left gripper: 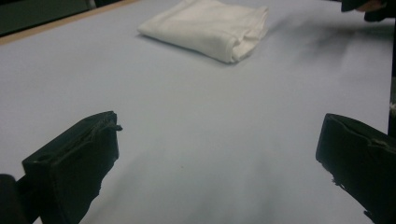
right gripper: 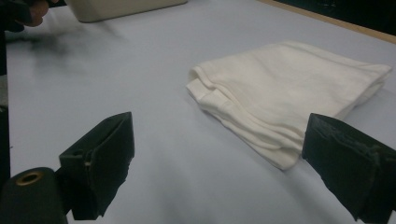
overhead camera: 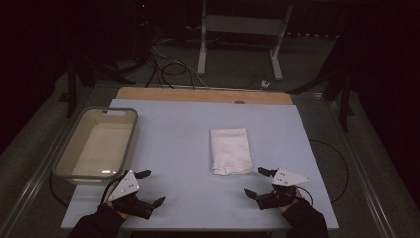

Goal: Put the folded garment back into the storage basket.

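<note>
A folded white cloth (overhead camera: 230,150) lies flat near the middle of the pale blue table mat (overhead camera: 188,134). The cloth (left gripper: 210,28) lies well ahead in the left gripper view and the cloth (right gripper: 289,93) is close in the right gripper view. My left gripper (overhead camera: 150,188) rests near the front left edge, beside the tub, jaws wide apart and nothing between them. My right gripper (overhead camera: 258,182) sits at the front right, just short of the cloth's near corner, jaws spread and empty.
A shallow beige plastic tub (overhead camera: 97,143) stands at the mat's left edge, its inside bare. A wooden strip (overhead camera: 203,95) runs along the far edge of the table. Beyond it are cables and a metal stand (overhead camera: 237,34) on the dark floor.
</note>
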